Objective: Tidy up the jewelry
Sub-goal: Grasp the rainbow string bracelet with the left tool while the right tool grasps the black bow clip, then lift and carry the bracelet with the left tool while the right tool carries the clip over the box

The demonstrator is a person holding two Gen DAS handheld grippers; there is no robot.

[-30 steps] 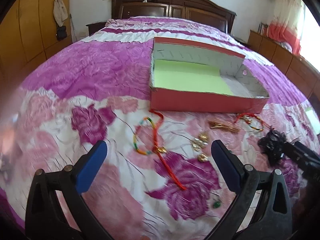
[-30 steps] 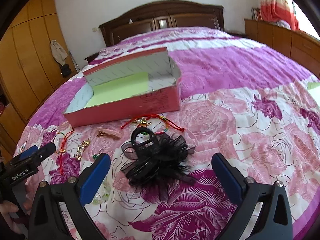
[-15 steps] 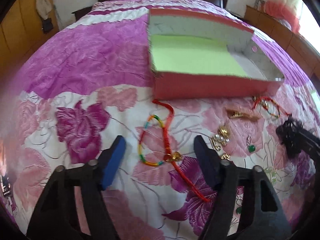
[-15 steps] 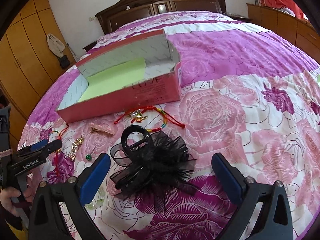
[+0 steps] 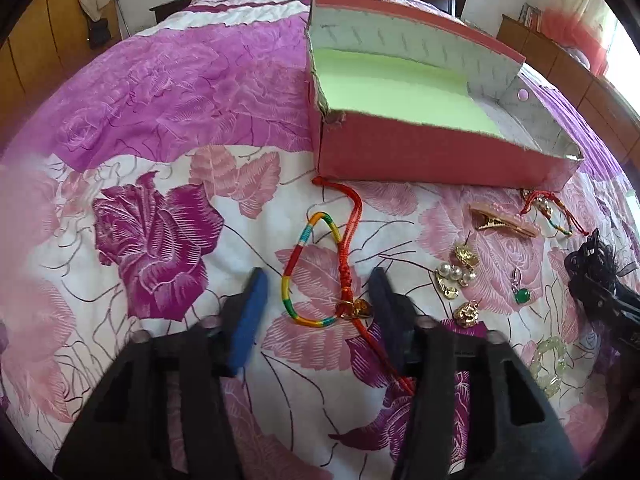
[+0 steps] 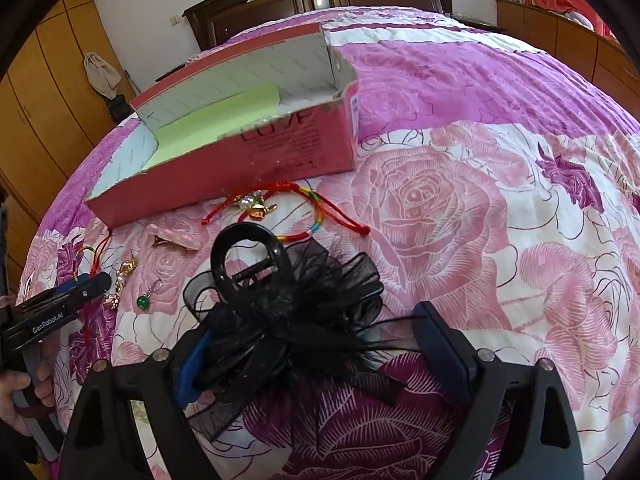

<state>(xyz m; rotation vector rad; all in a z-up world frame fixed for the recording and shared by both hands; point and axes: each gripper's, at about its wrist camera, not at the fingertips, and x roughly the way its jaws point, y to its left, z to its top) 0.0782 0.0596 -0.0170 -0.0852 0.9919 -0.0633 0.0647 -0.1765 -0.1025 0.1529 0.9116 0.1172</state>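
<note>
On the flowered bedspread lies a rainbow-and-red cord bracelet with a gold charm, in front of the open red box with its green lining. My left gripper hangs just over the bracelet with its jaws closing. The bracelet's lower loop lies between the blue pads, which do not press it. In the right wrist view a black hair claw with a tulle bow sits between the fingers of my right gripper. Those jaws are wide and closing, and tulle brushes the left pad.
Between the two grippers lie a gold hair clip, pearl and gold earrings, a green pendant and pale green beads. A second red bracelet lies by the box front. A hand holds the left gripper.
Both grippers have come down closer to the bedspread. The left jaws have narrowed a lot around the bracelet. The right jaws have narrowed a little, and the hair claw now sits between them.
</note>
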